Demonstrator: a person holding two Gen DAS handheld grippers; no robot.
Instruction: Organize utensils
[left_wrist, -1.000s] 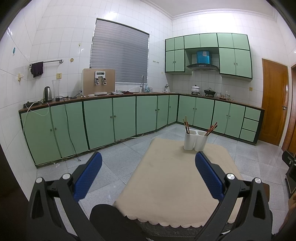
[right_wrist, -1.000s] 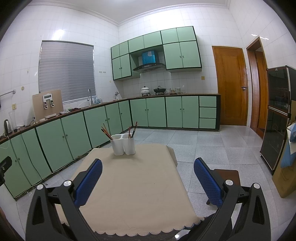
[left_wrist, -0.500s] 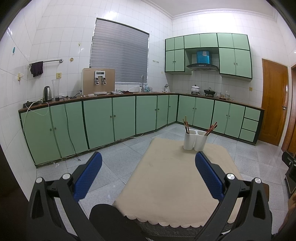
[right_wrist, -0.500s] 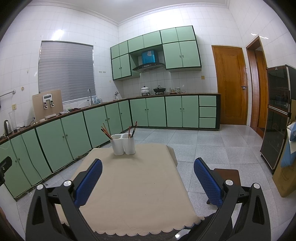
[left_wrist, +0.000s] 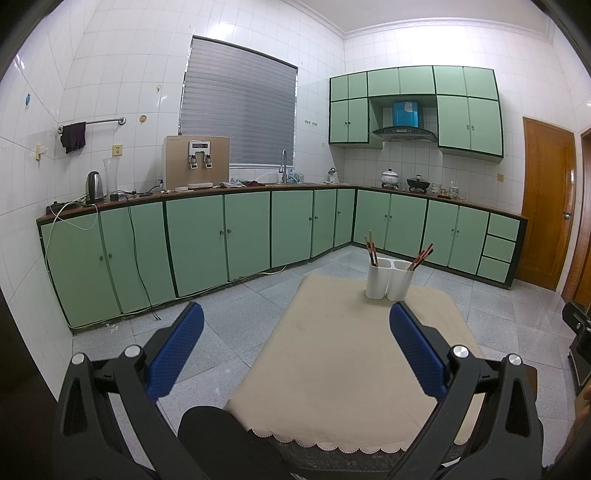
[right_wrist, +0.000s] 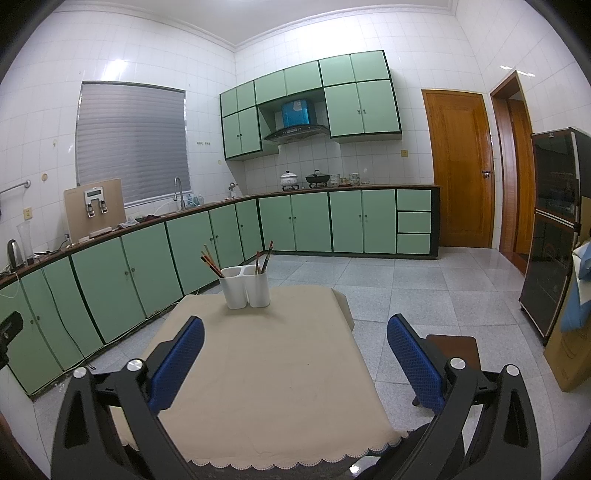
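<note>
A white two-compartment utensil holder (left_wrist: 388, 281) (right_wrist: 245, 287) stands at the far end of a table covered with a beige cloth (left_wrist: 354, 354) (right_wrist: 266, 369). Chopsticks (left_wrist: 371, 251) (right_wrist: 211, 264) lean in its left compartment, and more chopsticks (left_wrist: 421, 256) (right_wrist: 263, 258) lean in its right one. My left gripper (left_wrist: 295, 325) hovers open over the table's near left edge, well short of the holder, with nothing between its blue pads. My right gripper (right_wrist: 295, 328) is likewise open and empty above the table's near right part.
Green cabinets (left_wrist: 199, 240) under a dark counter line the walls, with a kettle (left_wrist: 94, 186), a water dispenser (left_wrist: 197, 162) and a sink tap (left_wrist: 283, 166). A brown stool (right_wrist: 454, 343) sits right of the table. A dark glass cabinet (right_wrist: 550, 229) and wooden door (right_wrist: 460, 173) stand at the right.
</note>
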